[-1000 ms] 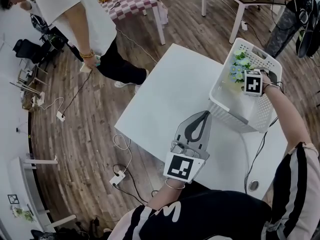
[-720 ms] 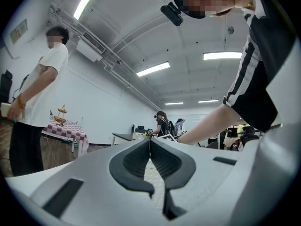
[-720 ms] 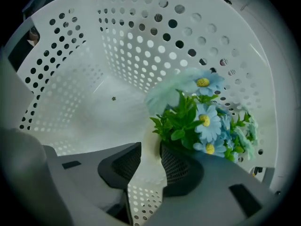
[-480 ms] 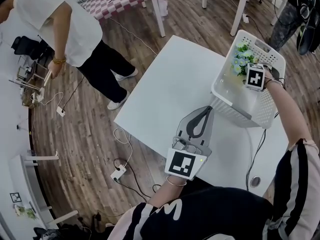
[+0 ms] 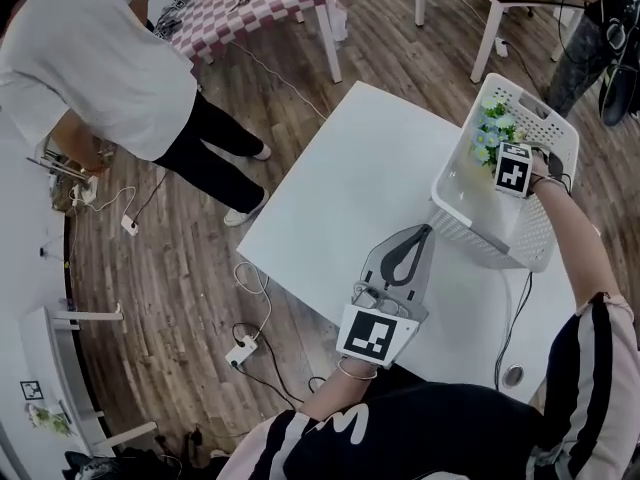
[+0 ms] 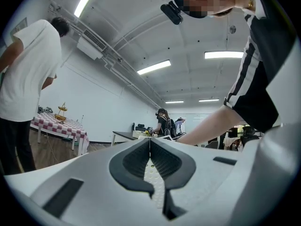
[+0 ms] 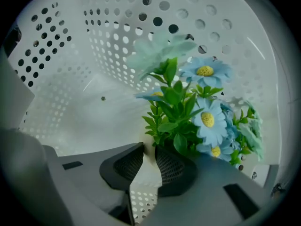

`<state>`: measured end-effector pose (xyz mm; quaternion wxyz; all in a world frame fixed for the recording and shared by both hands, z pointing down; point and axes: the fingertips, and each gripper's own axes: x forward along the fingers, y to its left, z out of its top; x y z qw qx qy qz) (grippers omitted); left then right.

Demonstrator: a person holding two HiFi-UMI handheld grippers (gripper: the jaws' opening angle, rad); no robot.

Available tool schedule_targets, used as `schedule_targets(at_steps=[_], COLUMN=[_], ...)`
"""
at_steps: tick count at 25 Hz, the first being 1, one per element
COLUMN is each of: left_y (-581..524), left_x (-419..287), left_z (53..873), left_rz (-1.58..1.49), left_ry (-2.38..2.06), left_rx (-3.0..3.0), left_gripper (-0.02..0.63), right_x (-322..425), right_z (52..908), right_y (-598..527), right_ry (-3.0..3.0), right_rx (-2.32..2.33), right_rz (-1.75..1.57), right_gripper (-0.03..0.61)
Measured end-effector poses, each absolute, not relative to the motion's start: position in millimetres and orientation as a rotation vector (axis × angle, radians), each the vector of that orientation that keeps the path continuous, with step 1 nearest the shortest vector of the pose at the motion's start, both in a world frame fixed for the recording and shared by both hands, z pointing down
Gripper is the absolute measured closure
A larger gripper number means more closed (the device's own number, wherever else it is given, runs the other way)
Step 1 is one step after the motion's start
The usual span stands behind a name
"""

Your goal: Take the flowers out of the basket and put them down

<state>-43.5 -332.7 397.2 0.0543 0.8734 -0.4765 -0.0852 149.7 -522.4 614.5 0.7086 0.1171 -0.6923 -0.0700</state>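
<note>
Right hand-held gripper (image 7: 149, 149) jaws have just been closing; they stand narrowly apart with the flowers (image 7: 200, 114) at their tips, stem bases hidden. Blooms point up, at the far end of the basket (image 7: 117, 41). Left hand-held gripper (image 6: 150, 142) closed, empty.

R gripper (image 5: 511, 174) in basket (image 5: 470, 232) by flowers (image 5: 492, 133); L gripper (image 5: 424, 233) over table (image 5: 350, 188)
</note>
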Motion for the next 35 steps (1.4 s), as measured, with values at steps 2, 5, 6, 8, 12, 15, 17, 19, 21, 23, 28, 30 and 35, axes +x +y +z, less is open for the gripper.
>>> schedule_targets(at_steps=[2, 5, 6, 8, 12, 15, 17, 19, 21, 23, 28, 30, 35], left_y=[-333, -332, -332, -331, -329, -327, -326, -322, -319, -319, -314, -312, -308], left_x=[-43, -43, -43, -43, -48, -50, -48, -43, -38, -36, -29, -25, -20], left_z=[394, 390, 389, 387, 382, 378, 377, 375, 373, 369, 362, 356, 347], left_rz=[-0.255, -0.253, -0.253, -0.251, -0.251, -0.257, -0.257, -0.253, -0.251, -0.251, -0.257, -0.251, -0.244], left_ry=[-1.445, -1.445, -1.447, -1.45, -1.454, -1.449, -1.44, -1.428, -1.415, -1.407, -1.381, -1.358, -1.276], left_rx=[2.664, 2.677, 2.681, 2.691, 2.696, 2.708, 2.722, 2.741, 2.763, 2.782, 2.806, 2.82, 2.864], left_gripper=[0.607, 0.607, 0.607, 0.607, 0.607, 0.607, 0.607, 0.607, 0.607, 0.608, 0.607, 0.608, 0.607], right_x=[149, 150, 150, 150, 148, 143, 140, 140, 141, 140, 144, 145, 140], right_z=[614, 613, 613, 613, 604, 589, 579, 570, 562, 552, 530, 516, 483], right_y=[-523, -522, -522, -521, -519, -522, -522, -518, -513, -510, -493, -489, -483], right_ry=[-1.533, -1.535, -1.538, -1.538, -1.523, -1.534, -1.541, -1.541, -1.539, -1.543, -1.536, -1.535, -1.548], right_rx=[0.266, 0.276, 0.281, 0.28, 0.266, 0.284, 0.293, 0.29, 0.284, 0.285, 0.279, 0.288, 0.335], right_rz=[-0.161, -0.176, -0.177, -0.176, -0.179, -0.187, -0.19, -0.196, -0.198, -0.198, -0.215, -0.219, -0.226], right_gripper=[0.488, 0.497, 0.499, 0.5, 0.502, 0.503, 0.503, 0.503, 0.503, 0.503, 0.503, 0.503, 0.503])
